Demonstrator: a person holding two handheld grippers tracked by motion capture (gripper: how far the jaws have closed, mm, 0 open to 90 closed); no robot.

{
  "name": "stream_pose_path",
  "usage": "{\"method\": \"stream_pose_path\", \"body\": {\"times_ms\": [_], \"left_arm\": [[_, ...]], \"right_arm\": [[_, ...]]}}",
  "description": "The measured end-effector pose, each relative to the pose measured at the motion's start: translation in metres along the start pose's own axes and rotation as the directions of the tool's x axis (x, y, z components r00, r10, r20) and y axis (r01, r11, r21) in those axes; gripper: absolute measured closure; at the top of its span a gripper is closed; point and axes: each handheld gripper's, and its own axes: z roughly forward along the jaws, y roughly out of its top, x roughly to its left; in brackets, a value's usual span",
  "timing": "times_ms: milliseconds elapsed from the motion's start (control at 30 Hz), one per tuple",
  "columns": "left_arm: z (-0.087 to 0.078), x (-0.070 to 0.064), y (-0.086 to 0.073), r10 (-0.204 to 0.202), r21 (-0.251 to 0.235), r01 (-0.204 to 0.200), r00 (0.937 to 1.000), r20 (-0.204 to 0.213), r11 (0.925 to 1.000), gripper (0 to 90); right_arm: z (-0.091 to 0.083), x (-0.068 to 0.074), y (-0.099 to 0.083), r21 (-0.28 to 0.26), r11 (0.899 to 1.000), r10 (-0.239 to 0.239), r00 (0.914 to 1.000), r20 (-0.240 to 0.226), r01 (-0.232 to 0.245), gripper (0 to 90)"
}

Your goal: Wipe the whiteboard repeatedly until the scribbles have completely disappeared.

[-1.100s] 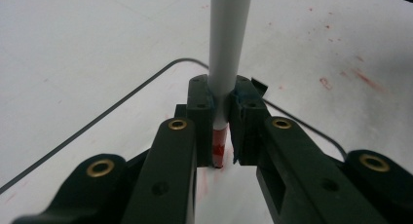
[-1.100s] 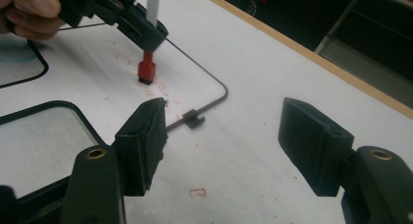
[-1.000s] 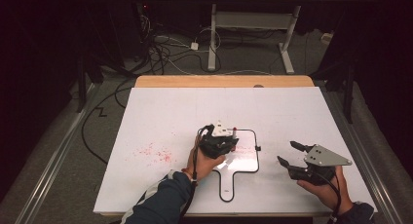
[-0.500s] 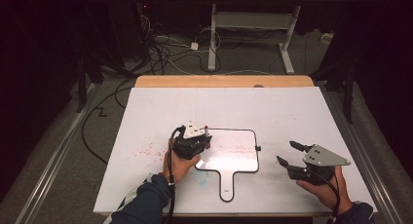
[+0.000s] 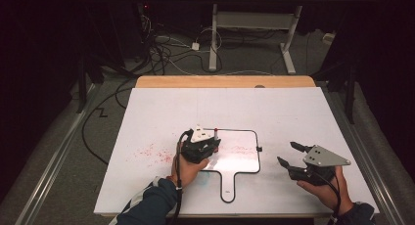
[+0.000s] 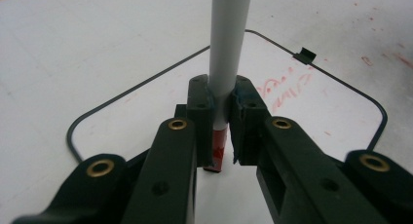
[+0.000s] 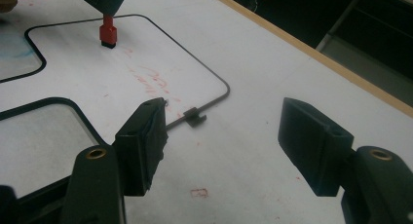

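— Left tongs [image 5: 211,143] are clamped on a marker [image 6: 227,63], aren't they?

— Yes, the grey barrel stands upright between the two black jaws, squeezed tight, with its red end [image 6: 218,150] pointing down at the small whiteboard [image 5: 244,159] right beneath them. From the right gripper view you can see that red end [image 7: 107,34] just above the board's surface; whether it touches, I cannot tell.

— And the board itself?

— It lies flat on the white desk [image 5: 161,107], a black-rimmed paddle shape whose handle points back toward the person. Red scribbles [image 6: 282,90] sit on it just beyond the left tongs, toward the little black clip [image 6: 304,55] on its rim.

— What about the right tongs [image 5: 288,154]?

— Jaws wide apart, holding nothing, hovering over the desk off to the board's side, well apart from the left pair. The clip [image 7: 194,118] lies just ahead of them.
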Motion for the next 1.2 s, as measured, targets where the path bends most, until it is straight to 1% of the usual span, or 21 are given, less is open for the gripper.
{"method": "stream_pose_path", "body": {"times_ms": [33, 100, 133, 233, 333, 367, 400, 433, 467, 533, 633, 667, 800, 900, 933, 1000, 1067, 1133, 1200], "left_arm": [[-0.001, 0.0, 0.0, -0.002, 0.0, 0.002, 1.0, 0.002, 1.0, 78.9], [-0.005, 0.005, -0.003, -0.016, 0.003, 0.016, 0.9999, -0.002, 0.9999, 78.8], [-0.009, 0.008, -0.005, -0.021, 0.006, 0.021, 0.9997, -0.01, 0.9997, 78.8], [-0.022, 0.017, -0.013, -0.021, 0.012, 0.021, 0.9991, -0.038, 0.9997, 78.8], [-0.034, 0.028, -0.021, -0.05, 0.001, 0.05, 0.9966, -0.066, 0.9988, 78.8], [-0.036, 0.031, -0.023, -0.066, -0.005, 0.066, 0.9957, -0.065, 0.9978, 78.8], [-0.036, 0.034, -0.024, -0.086, -0.014, 0.085, 0.9948, -0.055, 0.9963, 78.8], [-0.035, 0.034, -0.024, -0.093, -0.019, 0.092, 0.9943, -0.053, 0.9956, 78.7], [-0.034, 0.033, -0.023, -0.082, -0.019, 0.081, 0.9949, -0.059, 0.9965, 78.8], [-0.028, 0.029, -0.02, -0.065, -0.022, 0.064, 0.9959, -0.063, 0.9977, 78.9], [-0.018, 0.024, -0.014, -0.064, -0.028, 0.063, 0.997, -0.044, 0.9976, 78.9], [-0.015, 0.022, -0.012, -0.058, -0.027, 0.057, 0.9975, -0.041, 0.998, 78.9], [0.001, 0.01, -0.001, -0.028, -0.019, 0.028, 0.9996, -0.007, 0.9994, 78.9], [0.014, -0.005, 0.009, -0.018, -0.008, 0.018, 0.9997, 0.019, 0.9998, 78.8], [0.019, -0.012, 0.012, -0.004, -0.001, 0.004, 0.9995, 0.031, 1.0, 78.8], [0.028, -0.025, 0.019, 0.023, 0.003, -0.024, 0.999, 0.038, 0.9997, 78.8], [0.039, -0.036, 0.026, 0.035, 0.007, -0.036, 0.9977, 0.058, 0.9993, 78.8], [0.048, -0.046, 0.032, 0.049, 0.007, -0.049, 0.9973, 0.056, 0.9988, 78.9], [0.056, -0.055, 0.037, 0.052, 0.005, -0.053, 0.9963, 0.068, 0.9986, 78.8]], "right_arm": [[0.0, 0.0, 0.0, -0.002, 1.0, 0.0, 1.0, -0.002, 0.0, 35.6], [-0.001, 0.001, 0.0, -0.003, 1.0, 0.0, 1.0, -0.001, 0.0, 35.6], [-0.001, 0.0, 0.0, -0.003, 1.0, -0.001, 1.0, -0.002, 0.001, 35.6], [-0.001, 0.0, 0.0, -0.003, 1.0, -0.001, 1.0, -0.001, 0.001, 35.5], [-0.002, -0.002, 0.0, -0.005, 1.0, -0.002, 1.0, 0.002, 0.002, 35.6], [-0.002, -0.002, 0.0, -0.006, 1.0, 0.0, 1.0, 0.003, 0.0, 35.6], [-0.002, -0.002, 0.0, -0.008, 1.0, -0.002, 1.0, 0.003, 0.002, 35.6], [-0.002, -0.001, 0.001, -0.007, 1.0, 0.0, 1.0, 0.004, 0.0, 35.7], [-0.002, -0.001, 0.001, -0.007, 1.0, -0.001, 1.0, 0.004, 0.001, 35.7], [-0.002, 0.0, 0.002, -0.01, 1.0, -0.004, 1.0, 0.002, 0.004, 35.7], [-0.001, 0.001, 0.003, -0.011, 1.0, -0.012, 0.9999, -0.002, 0.012, 35.6], [-0.001, 0.001, 0.003, -0.011, 1.0, -0.013, 0.9999, -0.002, 0.013, 35.6], [-0.002, 0.0, 0.002, -0.008, 1.0, -0.01, 0.9999, -0.001, 0.01, 35.6], [-0.003, 0.0, 0.001, -0.01, 1.0, -0.012, 0.9999, 0.002, 0.012, 35.6], [-0.003, 0.0, 0.001, -0.01, 1.0, -0.01, 0.9999, 0.003, 0.01, 35.5], [-0.003, -0.001, 0.001, -0.01, 1.0, -0.009, 0.9999, 0.005, 0.009, 35.6], [-0.004, -0.001, 0.001, -0.01, 1.0, -0.007, 1.0, 0.004, 0.007, 35.7], [-0.005, -0.001, 0.001, -0.011, 1.0, -0.006, 1.0, 0.004, 0.006, 35.7], [-0.005, -0.001, 0.001, -0.013, 1.0, -0.006, 1.0, 0.004, 0.006, 35.7]]}}
